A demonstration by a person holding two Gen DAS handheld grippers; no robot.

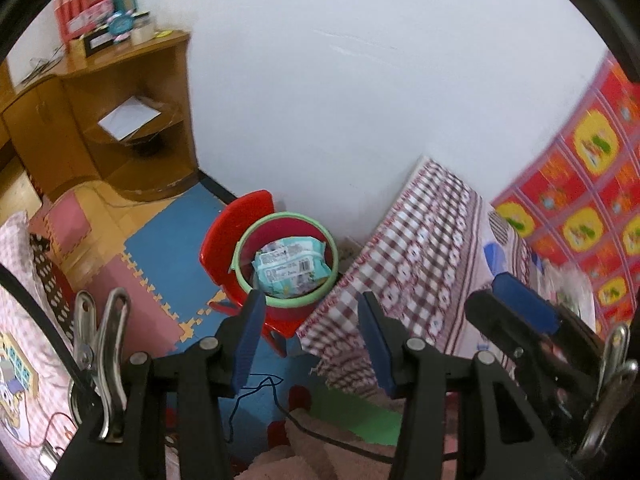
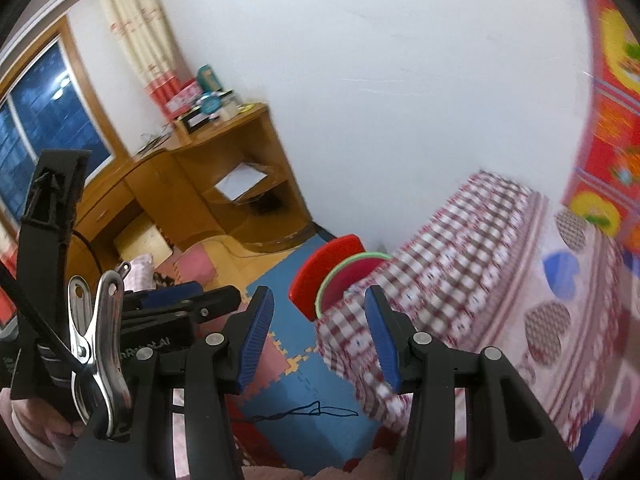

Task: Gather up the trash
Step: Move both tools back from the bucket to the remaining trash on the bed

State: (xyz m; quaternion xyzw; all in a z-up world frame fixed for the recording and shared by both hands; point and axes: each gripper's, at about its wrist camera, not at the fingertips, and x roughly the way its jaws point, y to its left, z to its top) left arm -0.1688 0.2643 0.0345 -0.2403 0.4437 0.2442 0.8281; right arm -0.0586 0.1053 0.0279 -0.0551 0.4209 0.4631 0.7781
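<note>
Left claw [image 1: 310, 340]: blue pads stand apart, nothing between them. Right claw [image 2: 320, 344]: pads likewise apart and empty; it also appears at the right edge of the left wrist view. A red bin [image 1: 286, 264] with a pale green rim sits on a red plastic chair [image 1: 236, 232] against the white wall, just left of the table [image 1: 432, 248], which is draped in a red-and-white checked cloth. Inside the bin lie light blue wipe packets [image 1: 290, 266], printed sides up, filling most of the opening. From the right wrist view the cloth's corner hides most of the bin; only its rim and part of the chair back show. Blue and pink foam floor mats [image 1: 168, 248] lie beneath the chair. A wooden corner cabinet [image 1: 132, 120] stands far left, boxes and a small clock on top. A dark thread [image 2: 312, 410] lies on the blue mat near the claws
</note>
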